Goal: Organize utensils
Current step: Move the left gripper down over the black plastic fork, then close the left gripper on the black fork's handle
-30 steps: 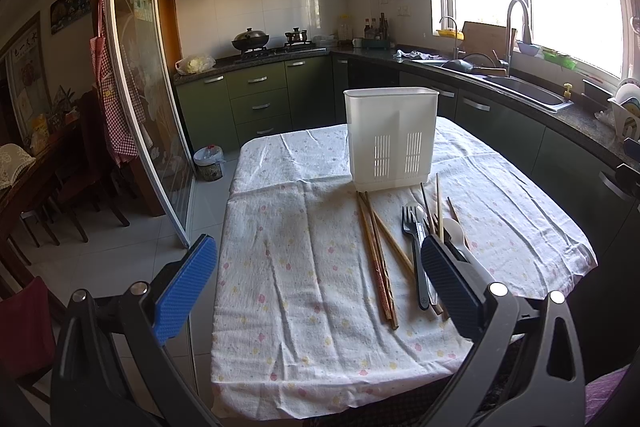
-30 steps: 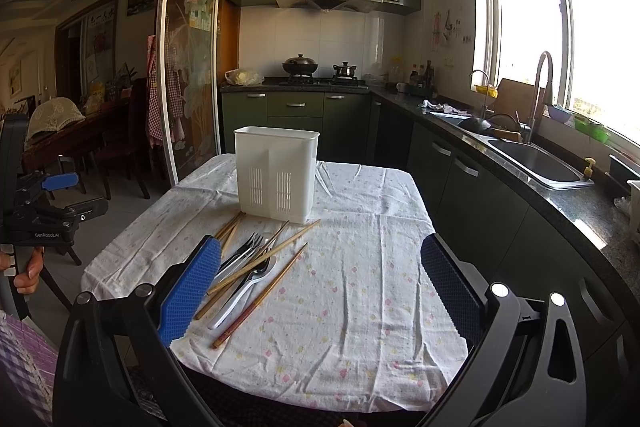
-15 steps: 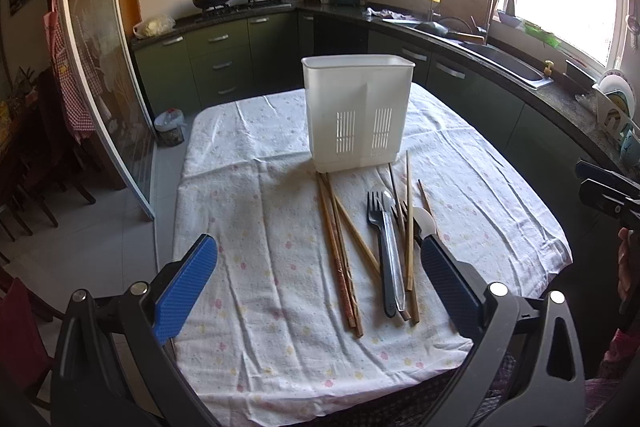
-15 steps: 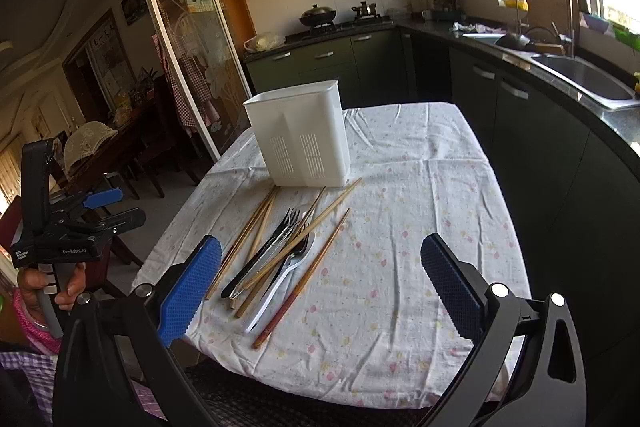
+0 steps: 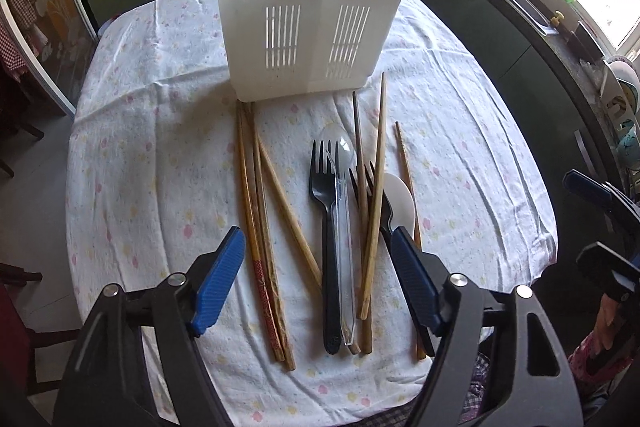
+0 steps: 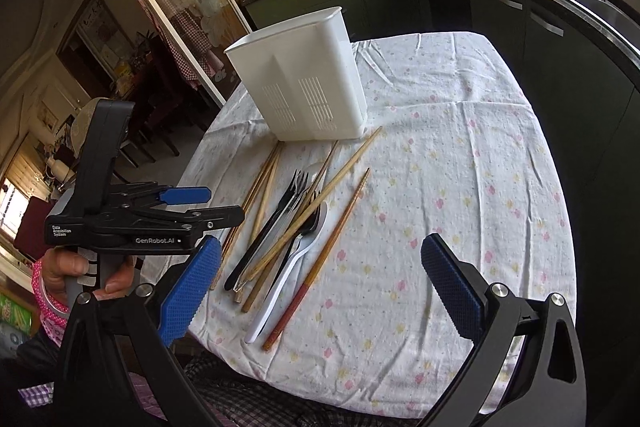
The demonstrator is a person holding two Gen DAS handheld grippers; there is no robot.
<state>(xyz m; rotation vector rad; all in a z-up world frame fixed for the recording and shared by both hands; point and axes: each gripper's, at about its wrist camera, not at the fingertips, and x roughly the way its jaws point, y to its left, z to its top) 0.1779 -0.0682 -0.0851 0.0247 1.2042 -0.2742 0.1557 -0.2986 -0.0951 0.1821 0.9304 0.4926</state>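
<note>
Sunlit kitchen table [image 5: 140, 131] held loose utensils before the white caddy [image 5: 308, 7], my left gripper [image 5: 318, 281] closing emptily over, seemingly, the black fork [image 5: 329, 227], my right gripper [image 6: 320, 291] wide, empty; next, a pinch.

Table [image 5: 160, 147]: carries all items.
Caddy [image 5: 308, 7]: upright, toward the far edge.
Chopsticks [image 5: 260, 227]: flat between caddy and near edge, tips touching the caddy base.
Forks [image 5: 326, 227], spoons [image 5: 344, 187]: among the chopsticks, handles toward the near edge.
Left tool [image 5: 316, 275]: above the handles, closing, nothing gripped.
</note>
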